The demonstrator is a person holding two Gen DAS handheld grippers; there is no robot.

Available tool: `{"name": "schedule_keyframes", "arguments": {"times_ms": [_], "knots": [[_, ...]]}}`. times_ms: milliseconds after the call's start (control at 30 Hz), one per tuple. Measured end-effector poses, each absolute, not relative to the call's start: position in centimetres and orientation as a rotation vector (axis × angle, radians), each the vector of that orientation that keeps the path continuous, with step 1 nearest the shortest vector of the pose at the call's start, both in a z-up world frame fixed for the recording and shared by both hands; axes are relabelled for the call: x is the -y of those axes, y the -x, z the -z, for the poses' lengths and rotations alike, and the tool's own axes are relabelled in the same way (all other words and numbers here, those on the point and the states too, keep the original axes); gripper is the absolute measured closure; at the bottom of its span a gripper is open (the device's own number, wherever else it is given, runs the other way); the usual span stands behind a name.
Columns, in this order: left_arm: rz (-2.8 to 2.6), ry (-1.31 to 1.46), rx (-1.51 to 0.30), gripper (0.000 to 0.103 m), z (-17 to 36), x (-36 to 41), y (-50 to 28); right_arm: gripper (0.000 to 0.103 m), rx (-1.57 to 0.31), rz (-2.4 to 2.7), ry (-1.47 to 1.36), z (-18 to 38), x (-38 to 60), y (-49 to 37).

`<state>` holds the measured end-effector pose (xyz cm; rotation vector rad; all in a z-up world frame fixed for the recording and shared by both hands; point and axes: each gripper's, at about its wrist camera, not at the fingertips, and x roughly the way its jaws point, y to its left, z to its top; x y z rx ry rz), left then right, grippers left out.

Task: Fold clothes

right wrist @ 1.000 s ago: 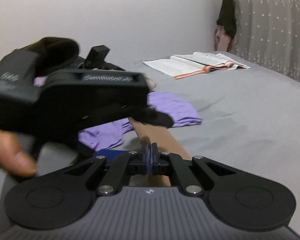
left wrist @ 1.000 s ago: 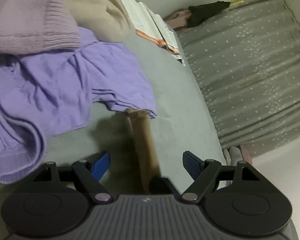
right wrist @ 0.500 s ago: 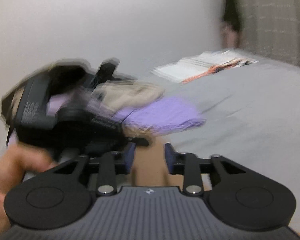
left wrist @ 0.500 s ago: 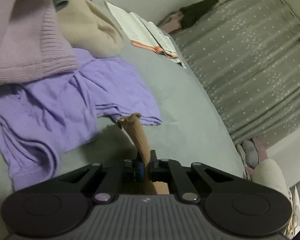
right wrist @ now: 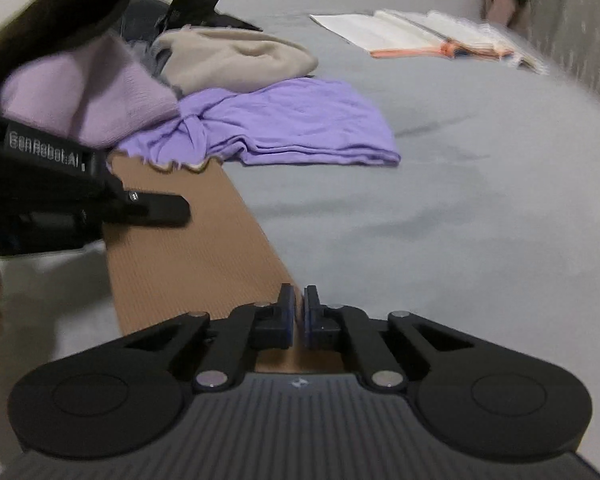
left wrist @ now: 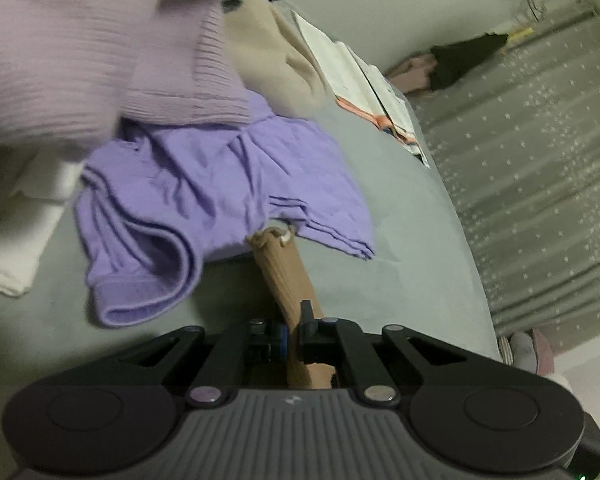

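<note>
On the grey bed (right wrist: 460, 208), a narrow brown ribbed garment (right wrist: 188, 248) is stretched out flat, its far end tucked just under the edge of a crumpled purple top (right wrist: 300, 124). The left hand-held gripper (left wrist: 294, 330) is seen clamped onto one edge of the brown fabric, the cloth being pinched between its closed pads and rising up through them. The right hand-held gripper (right wrist: 299, 316) is likewise drawn nearly together at the near right edge of the same piece; the brown cloth appears to be nipped in the thin gap, though how firmly cannot be told. Opposite edges are apparently taken so that the strip can be kept taut and flat, which would let a clean crease be made; this is judged, not seen.

Behind the purple top, a pale lilac knit (left wrist: 100, 52) and a beige garment (right wrist: 236, 60) are heaped, probably set aside as a pile awaiting attention or already dealt with; which of the two cannot be settled, since none of them lies neatly squared. An open book (right wrist: 432, 32) is left farther back near the curtain (left wrist: 540, 184), well apart from the clothes.

Whether the brown piece is being spread for a fold or has been folded lengthwise into this band is not decided by these views.
</note>
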<state>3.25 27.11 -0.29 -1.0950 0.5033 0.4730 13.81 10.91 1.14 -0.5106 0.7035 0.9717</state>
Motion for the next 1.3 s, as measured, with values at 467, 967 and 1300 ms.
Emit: {"name": "schedule_keyframes", "arguments": {"times_ms": [467,967,1300], "knots": [[-0.574,1.099,-0.476,0.099,0.5,-26.6,-1.6,0.056,-0.666,-0.967,0.535,-2.0,-13.0,-14.5],[-0.483,1.125,-0.265,0.099,-0.7,-26.4,0.6,0.103,-0.562,-1.051,0.478,-3.2,-15.5,-12.9],[-0.624,1.131,-0.350,0.099,0.1,-25.8,1.8,0.046,-0.740,-1.111,0.502,-0.5,-16.3,-13.9]]}}
